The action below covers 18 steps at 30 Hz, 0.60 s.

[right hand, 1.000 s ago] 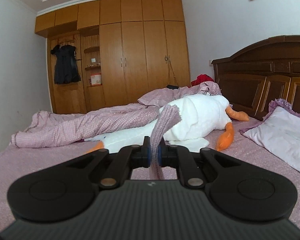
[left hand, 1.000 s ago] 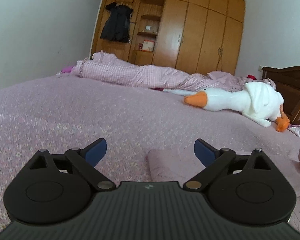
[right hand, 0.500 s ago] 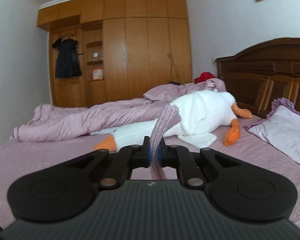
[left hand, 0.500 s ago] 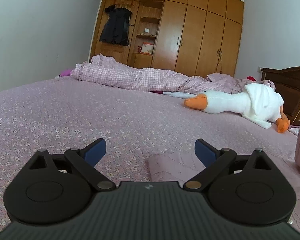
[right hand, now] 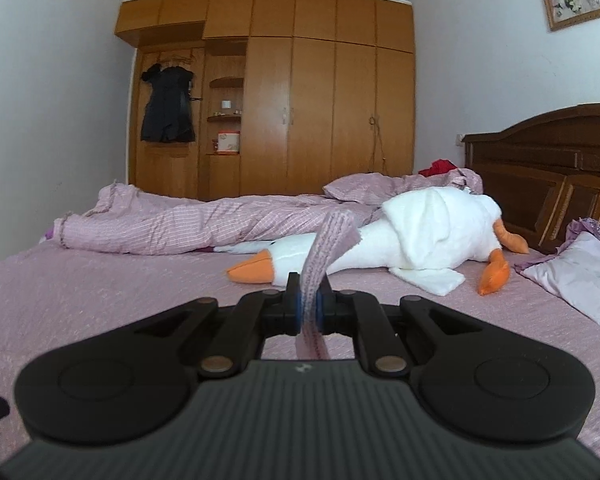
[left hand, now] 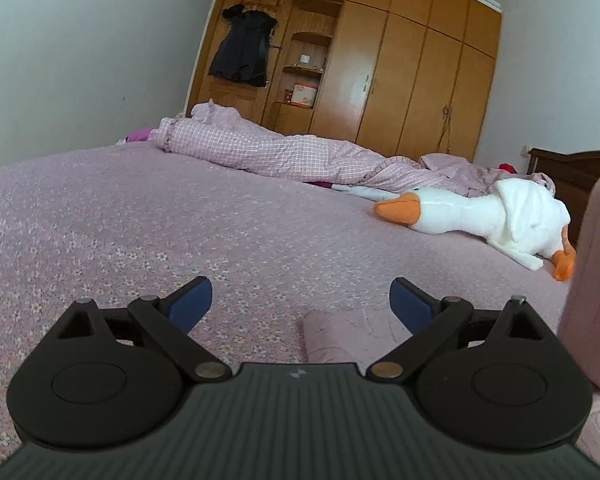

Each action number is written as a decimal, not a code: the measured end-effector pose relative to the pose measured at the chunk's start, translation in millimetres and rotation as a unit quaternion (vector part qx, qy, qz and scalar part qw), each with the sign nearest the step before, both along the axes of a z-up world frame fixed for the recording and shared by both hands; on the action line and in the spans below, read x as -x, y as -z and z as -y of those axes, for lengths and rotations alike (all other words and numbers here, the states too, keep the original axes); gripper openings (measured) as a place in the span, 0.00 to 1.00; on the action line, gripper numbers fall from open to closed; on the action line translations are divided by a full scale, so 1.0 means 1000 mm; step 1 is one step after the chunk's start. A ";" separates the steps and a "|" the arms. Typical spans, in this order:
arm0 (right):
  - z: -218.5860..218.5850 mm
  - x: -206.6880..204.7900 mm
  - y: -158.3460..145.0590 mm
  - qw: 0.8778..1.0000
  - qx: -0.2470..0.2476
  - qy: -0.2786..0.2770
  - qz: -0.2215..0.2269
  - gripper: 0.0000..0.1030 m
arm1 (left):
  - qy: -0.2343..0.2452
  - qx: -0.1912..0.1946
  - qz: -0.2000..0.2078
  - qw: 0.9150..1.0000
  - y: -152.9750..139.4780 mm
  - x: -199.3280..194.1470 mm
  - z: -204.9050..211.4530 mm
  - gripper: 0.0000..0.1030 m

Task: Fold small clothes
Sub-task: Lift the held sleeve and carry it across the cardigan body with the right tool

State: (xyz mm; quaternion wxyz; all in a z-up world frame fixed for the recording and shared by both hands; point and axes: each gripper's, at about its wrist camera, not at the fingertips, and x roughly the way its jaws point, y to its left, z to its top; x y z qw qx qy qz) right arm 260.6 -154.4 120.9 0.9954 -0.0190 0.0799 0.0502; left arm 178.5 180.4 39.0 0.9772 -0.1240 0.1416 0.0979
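Lifted pink garment (left hand: 592, 280) now nearer left tool (left hand: 302, 306), plush goose (left hand: 484, 216) beyond

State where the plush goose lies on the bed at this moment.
In the left wrist view the plush goose lies at right on the bedspread, just in front of the checked quilt, its tail end nearest the headboard.

We see the right hand-held gripper (right hand: 309, 309) clamped on a strip of pink knit cloth (right hand: 327, 246) that rises above its fingers. Behind it a white plush goose (right hand: 416, 236) lies on the bed (right hand: 100, 292); the cloth's lower end is hidden, so we cannot tell its shape.
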 end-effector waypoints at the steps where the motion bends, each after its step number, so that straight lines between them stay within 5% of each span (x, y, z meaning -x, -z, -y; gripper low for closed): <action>1: -0.004 0.002 0.006 1.000 0.002 -0.006 0.002 0.10 | -0.001 -0.006 0.000 1.000 0.000 0.001 0.001 0.96; 10: -0.038 0.024 0.038 0.996 0.048 -0.066 0.028 0.10 | -0.004 0.002 -0.005 1.000 0.002 -0.001 0.000 0.96; 18: -0.068 0.036 0.082 0.985 0.107 -0.135 -0.002 0.10 | -0.001 -0.005 -0.012 1.000 0.002 -0.002 0.002 0.96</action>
